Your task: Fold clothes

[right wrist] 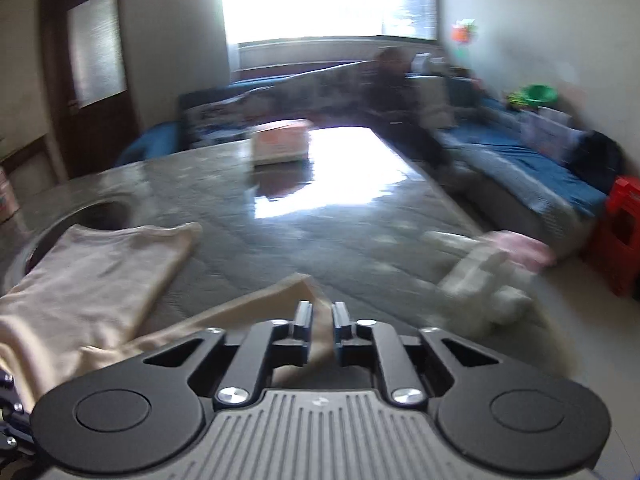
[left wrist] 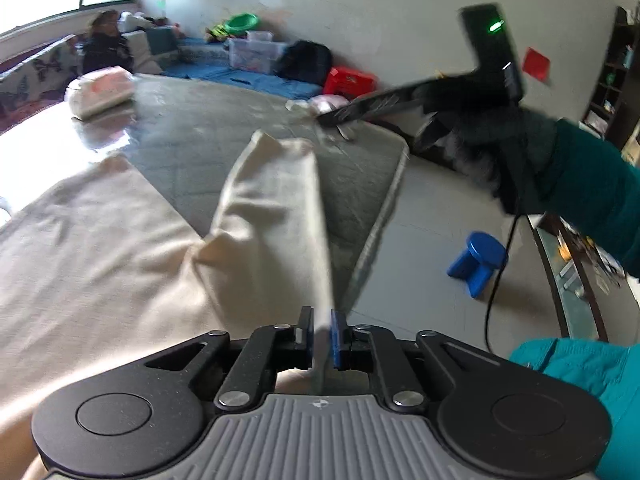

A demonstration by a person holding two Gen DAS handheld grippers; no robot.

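Left gripper [left wrist: 320, 334] pinched the cream garment [left wrist: 100, 260]; right gripper [right wrist: 321, 322], narrowly parted, held nothing. Folding barely begun; unfolded clothes [right wrist: 488, 280] waited at two o'clock.

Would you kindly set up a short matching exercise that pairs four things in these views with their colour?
Things:
1. garment held by the left claw
2. small stool on the floor
3. basin on the far bench
4. crate by the wall

Colours:
A. green
B. red
C. cream
D. blue

Pairs: 1-C, 2-D, 3-A, 4-B
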